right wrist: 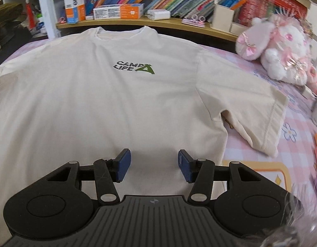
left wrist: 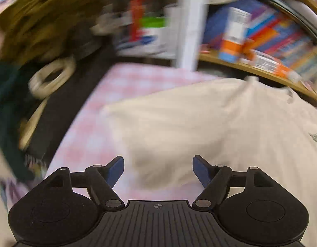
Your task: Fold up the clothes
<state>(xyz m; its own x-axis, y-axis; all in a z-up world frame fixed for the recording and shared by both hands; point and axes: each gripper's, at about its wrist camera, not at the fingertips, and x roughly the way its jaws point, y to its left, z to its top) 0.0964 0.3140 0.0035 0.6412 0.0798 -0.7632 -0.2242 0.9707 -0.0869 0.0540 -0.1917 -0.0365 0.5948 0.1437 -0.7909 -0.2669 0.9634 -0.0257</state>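
A cream T-shirt [right wrist: 109,103] with a green and black "CAMP LIFE" print lies flat, face up, on a pink checked cloth [right wrist: 298,127], collar toward the bookshelf. Its right sleeve [right wrist: 257,111] is spread out to the side. My right gripper [right wrist: 154,164] hovers open over the shirt's lower body, nothing between its blue pads. In the blurred left wrist view the same shirt [left wrist: 209,119] fills the right half. My left gripper [left wrist: 158,170] is open above the shirt's left sleeve edge and the pink cloth [left wrist: 92,135].
A wooden shelf [right wrist: 137,21] of books and boxes runs behind the collar. A pink and white plush toy [right wrist: 277,47] sits at the right. In the left wrist view a dark bag with cream handles [left wrist: 49,78] and brown fabric lie at the left.
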